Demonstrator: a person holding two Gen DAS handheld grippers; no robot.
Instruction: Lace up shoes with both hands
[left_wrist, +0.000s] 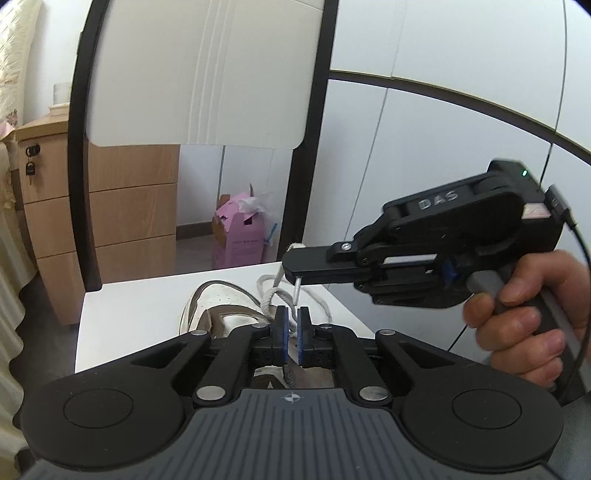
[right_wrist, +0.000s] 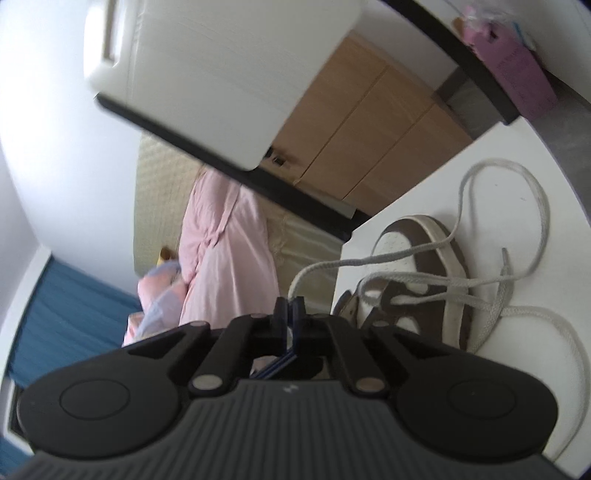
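Your right gripper (right_wrist: 289, 308) pinches the shoelace (right_wrist: 369, 264), which trails back to the shoe (right_wrist: 417, 258) on the table (right_wrist: 546, 206) below and beside it. Your left gripper (left_wrist: 291, 325) stands slightly spread over the eyelets. You're mid-threading, probably; next, pull the slack through.

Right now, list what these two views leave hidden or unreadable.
- Left wrist view: the shoe's heel and eyelets, hidden behind the left gripper's own body.
- Left wrist view: print on the pink box, too small.
- Right wrist view: where the lace sits inside the right gripper, covered by its shut pads.
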